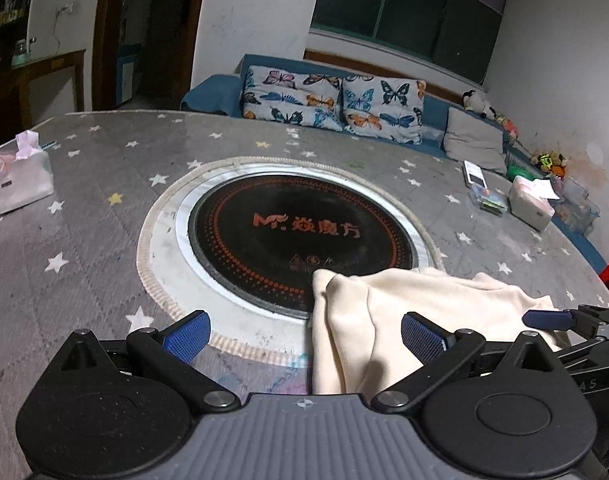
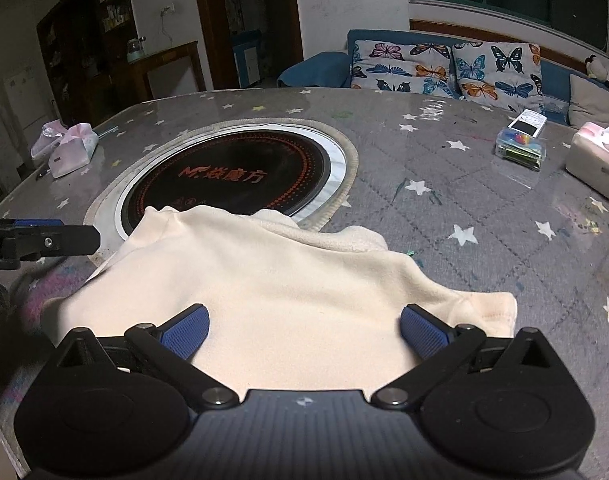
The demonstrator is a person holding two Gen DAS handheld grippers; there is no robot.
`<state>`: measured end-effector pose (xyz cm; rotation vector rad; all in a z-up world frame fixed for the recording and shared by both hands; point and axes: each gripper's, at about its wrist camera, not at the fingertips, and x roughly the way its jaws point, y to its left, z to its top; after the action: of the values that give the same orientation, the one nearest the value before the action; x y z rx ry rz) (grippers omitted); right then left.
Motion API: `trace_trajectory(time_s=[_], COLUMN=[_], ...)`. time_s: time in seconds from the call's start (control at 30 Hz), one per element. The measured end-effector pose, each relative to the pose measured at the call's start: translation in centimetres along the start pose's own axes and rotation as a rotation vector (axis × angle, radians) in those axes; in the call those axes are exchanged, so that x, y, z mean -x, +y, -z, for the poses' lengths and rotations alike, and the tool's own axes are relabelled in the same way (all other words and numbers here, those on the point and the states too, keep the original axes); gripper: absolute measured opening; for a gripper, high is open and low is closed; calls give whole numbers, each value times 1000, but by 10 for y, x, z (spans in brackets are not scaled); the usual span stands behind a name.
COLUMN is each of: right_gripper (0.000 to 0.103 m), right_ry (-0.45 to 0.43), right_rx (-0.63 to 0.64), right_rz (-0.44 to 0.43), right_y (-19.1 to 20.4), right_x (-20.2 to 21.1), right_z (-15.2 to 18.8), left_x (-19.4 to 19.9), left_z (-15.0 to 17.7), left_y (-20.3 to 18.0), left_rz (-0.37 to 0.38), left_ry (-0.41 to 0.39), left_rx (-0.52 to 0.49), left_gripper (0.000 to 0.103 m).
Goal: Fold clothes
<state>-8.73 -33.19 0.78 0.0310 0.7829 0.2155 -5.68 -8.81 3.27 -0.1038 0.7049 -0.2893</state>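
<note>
A cream fleece garment [image 2: 272, 292] lies folded on the grey star-patterned table [image 2: 464, 208], its far edge over the round black cooktop [image 2: 232, 184]. My right gripper [image 2: 304, 332] is open above the garment's near part, its blue pads spread wide and empty. My left gripper [image 1: 304, 336] is open at the garment's left edge [image 1: 352, 332], with its right pad over the cloth and its left pad over the cooktop's rim. The right gripper's fingers [image 1: 544, 320] show at the right of the left wrist view.
A pink tissue pack [image 1: 20, 184] lies at the table's left. A white box [image 2: 596, 160], a clear plastic case [image 2: 520, 148] and a white device [image 2: 526, 122] lie at the right. A blue sofa with butterfly cushions [image 1: 332, 100] stands behind the table.
</note>
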Motion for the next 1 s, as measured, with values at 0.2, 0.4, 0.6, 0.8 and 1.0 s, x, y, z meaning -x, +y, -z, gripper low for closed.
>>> trace_trajectory(time_s=[0.2,0.4,0.6,0.8,1.0], right_gripper=[103,103,103,103,103], right_ry=[-9,-13,-24,-41,-45], right_rx=[4,7,18,65,110], right_rz=[2,0,-1,-15,-37], right_y=[0,0,2,11,23], right_x=[0,2,9,21,31], right_z=[2,2,-2,-1,3], left_x=[1,-1,-2,-5,-6], left_z=[4,8,13,17,20], left_y=[-9,-15,-17,-15,-10], left_rz=[18,27,18,-8,-35], left_ry=[12,29,39,56,68], left_rx=[-29,-56,-77,-85,-87], left_gripper=[103,103,103,103,103])
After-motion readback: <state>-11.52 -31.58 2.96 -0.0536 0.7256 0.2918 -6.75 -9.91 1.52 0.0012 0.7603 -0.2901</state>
